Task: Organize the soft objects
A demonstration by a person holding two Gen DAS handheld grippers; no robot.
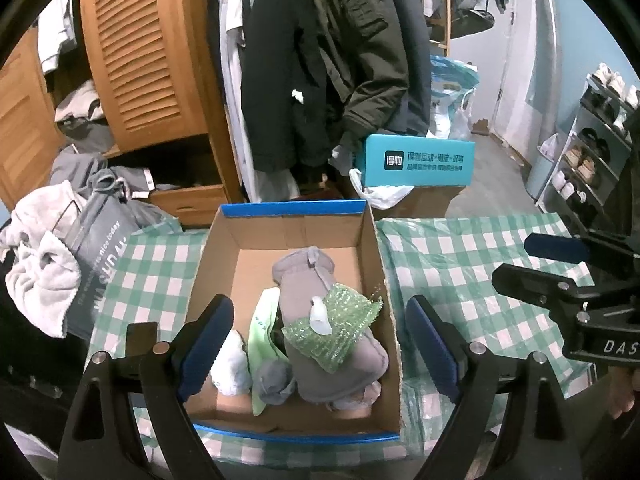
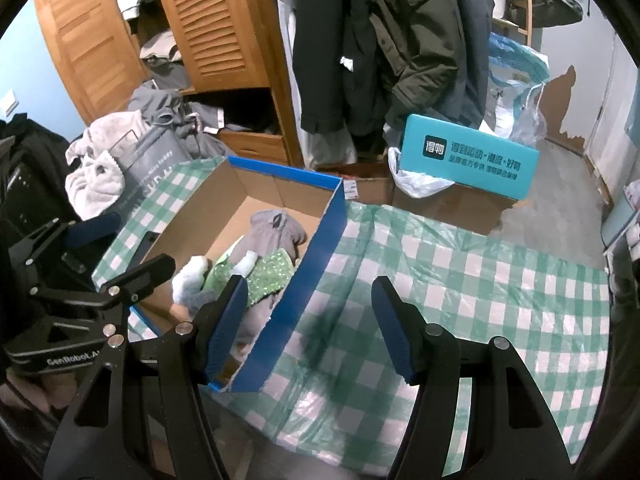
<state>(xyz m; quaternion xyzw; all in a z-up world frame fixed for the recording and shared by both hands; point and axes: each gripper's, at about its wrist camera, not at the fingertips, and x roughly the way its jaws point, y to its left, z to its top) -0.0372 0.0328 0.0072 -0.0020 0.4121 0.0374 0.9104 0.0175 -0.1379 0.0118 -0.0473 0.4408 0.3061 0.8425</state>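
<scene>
An open cardboard box (image 1: 372, 248) with blue edges sits on the green checked tablecloth (image 1: 460, 264). Inside lie a grey plush piece (image 1: 304, 292), a green sequined cloth (image 1: 336, 328), a white sock (image 1: 232, 364), a light green cloth (image 1: 262, 328) and a small grey sock (image 1: 274, 380). My left gripper (image 1: 320, 344) is open and empty above the box's near end. My right gripper (image 2: 312, 328) is open and empty over the cloth, just right of the box's blue wall (image 2: 308, 280). The right gripper also shows at the right edge of the left wrist view (image 1: 560, 268).
A pile of grey and white clothes (image 1: 60, 248) lies left of the box. A wooden louvred wardrobe (image 1: 148, 52) and hanging dark coats (image 1: 320, 60) stand behind. A teal box (image 1: 416, 160) rests on cartons behind the table. A shoe rack (image 1: 592, 148) stands at the right.
</scene>
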